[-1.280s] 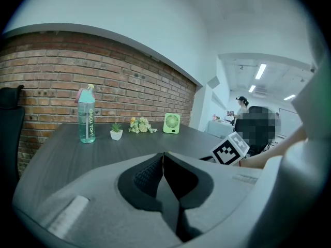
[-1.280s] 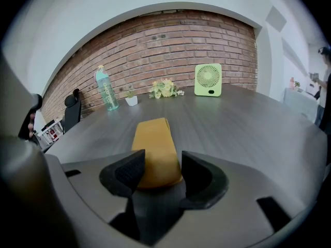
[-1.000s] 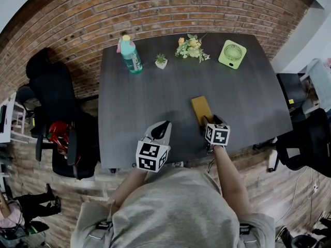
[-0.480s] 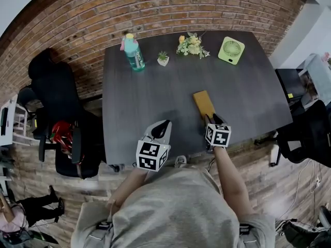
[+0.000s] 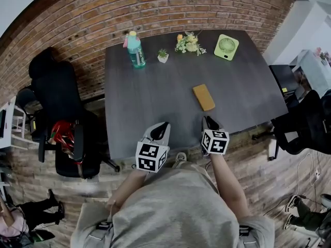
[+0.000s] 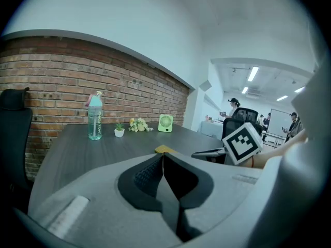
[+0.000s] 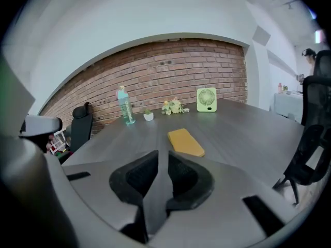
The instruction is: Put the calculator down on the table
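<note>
The yellow calculator (image 5: 204, 97) lies flat on the dark table (image 5: 150, 94), right of its middle, with nothing touching it. My right gripper (image 5: 208, 120) hovers at the table's near edge, a short way back from the calculator (image 7: 185, 141). Its jaws have just been closing; a narrow gap is left and nothing is between them (image 7: 162, 154). My left gripper (image 5: 163, 124) is at the near edge too, left of the right one, with its pads pressed together on nothing (image 6: 163, 156). From the left gripper view only a corner of the calculator (image 6: 163, 149) shows above the jaws.
Along the table's far edge stand a teal bottle (image 5: 135, 49), a small potted plant (image 5: 163, 56), a bunch of flowers (image 5: 189, 43) and a green fan (image 5: 226, 46). A black office chair (image 5: 57, 97) is on the left, another (image 5: 305, 123) on the right. A brick wall runs behind.
My right gripper has let go of the calculator and drawn back towards the near edge, its jaws narrowing. The left gripper has drawn back a little too. The calculator stays on the table.
</note>
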Demonstrator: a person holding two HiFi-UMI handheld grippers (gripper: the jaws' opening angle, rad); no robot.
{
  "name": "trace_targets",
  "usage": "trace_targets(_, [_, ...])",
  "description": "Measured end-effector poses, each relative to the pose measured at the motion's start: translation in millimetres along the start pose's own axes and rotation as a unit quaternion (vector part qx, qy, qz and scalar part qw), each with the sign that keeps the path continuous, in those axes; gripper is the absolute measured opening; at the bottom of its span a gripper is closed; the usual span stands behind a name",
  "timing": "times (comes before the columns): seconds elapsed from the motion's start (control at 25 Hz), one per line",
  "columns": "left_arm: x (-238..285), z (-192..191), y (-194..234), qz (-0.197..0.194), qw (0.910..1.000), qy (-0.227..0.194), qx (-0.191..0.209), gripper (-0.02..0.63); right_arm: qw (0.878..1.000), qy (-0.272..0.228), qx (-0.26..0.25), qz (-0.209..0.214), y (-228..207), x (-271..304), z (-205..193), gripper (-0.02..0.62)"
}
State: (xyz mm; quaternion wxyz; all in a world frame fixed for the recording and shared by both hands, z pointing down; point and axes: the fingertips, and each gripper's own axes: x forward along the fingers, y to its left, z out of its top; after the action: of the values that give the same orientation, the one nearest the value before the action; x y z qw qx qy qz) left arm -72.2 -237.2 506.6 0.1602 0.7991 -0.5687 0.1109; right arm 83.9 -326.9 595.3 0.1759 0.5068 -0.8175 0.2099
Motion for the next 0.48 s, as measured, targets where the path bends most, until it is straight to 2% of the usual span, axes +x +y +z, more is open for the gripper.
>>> trace_targets(0.2, [-27,-11,-1,-0.008,1.0000,0.001,0.005,0.018,0.999,-0.033,0.011,-0.001,26,-36,-1,0.020])
trace_targets(0.48, [-67,-29,1,-0.013,0.9999,0.001,0.008,0.018,0.997,-0.070,0.019,0.000,61,-84,-5,0.005])
